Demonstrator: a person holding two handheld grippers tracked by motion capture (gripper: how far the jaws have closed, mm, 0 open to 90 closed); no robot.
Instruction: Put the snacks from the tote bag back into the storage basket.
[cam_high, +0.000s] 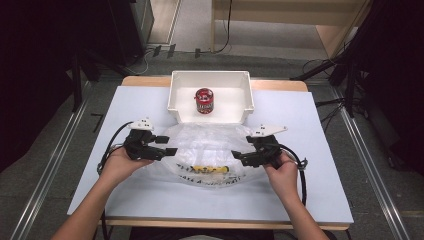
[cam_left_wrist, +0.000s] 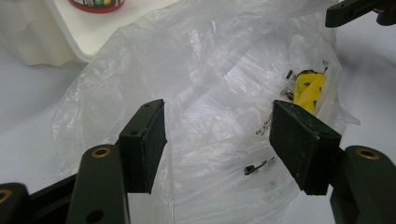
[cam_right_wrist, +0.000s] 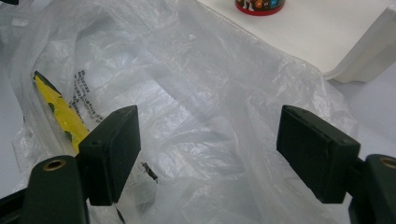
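A clear crumpled plastic bag (cam_high: 205, 152) lies on the white table in front of a white bin (cam_high: 175, 95). Printed text and a yellow item (cam_high: 212, 169) show through it near its front edge. My left gripper (cam_high: 169, 145) is at the bag's left edge, open, its pads over the film (cam_left_wrist: 219, 121) without pinching it. At the right edge my right gripper (cam_high: 239, 157) is open too, the plastic (cam_right_wrist: 210, 130) lying between its jaws. The yellow item (cam_left_wrist: 308, 88) (cam_right_wrist: 60, 112) lies off to one side in both gripper views. A red can (cam_high: 204, 100) stands inside the bin.
The white tabletop (cam_high: 300, 190) has bare space left, right and in front of the bag. The bin's front wall touches the bag's far edge. Black cables trail from both grippers. Dark stands and floor rails surround the table.
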